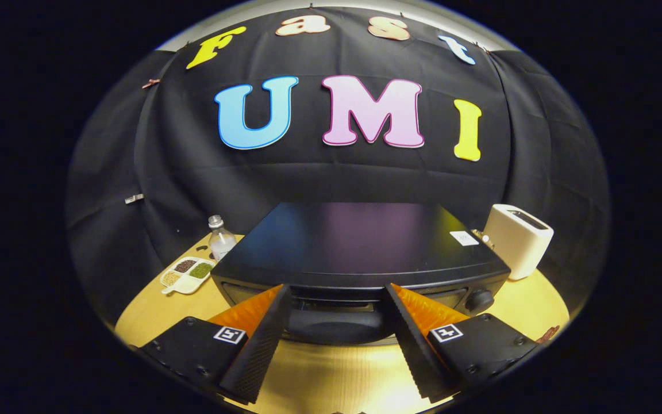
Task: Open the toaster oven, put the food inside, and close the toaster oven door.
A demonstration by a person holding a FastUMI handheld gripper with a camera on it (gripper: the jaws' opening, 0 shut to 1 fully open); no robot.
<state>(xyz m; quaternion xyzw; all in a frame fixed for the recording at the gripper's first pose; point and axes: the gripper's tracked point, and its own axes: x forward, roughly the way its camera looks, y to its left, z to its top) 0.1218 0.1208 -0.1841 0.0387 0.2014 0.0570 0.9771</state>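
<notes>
My fingers (337,296) stand apart, tips at the front top edge of the black toaster oven (360,247), which sits on the table (331,379) just ahead.

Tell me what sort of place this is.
Probably a staged kitchen booth: a black toaster oven, a cream pop-up toaster and a white divided dish of seeds sit on a wooden table before black cloth. The gripper stands open at the oven's front.

Bottle (220,237); divided dish (188,274); toaster (518,240)
</notes>
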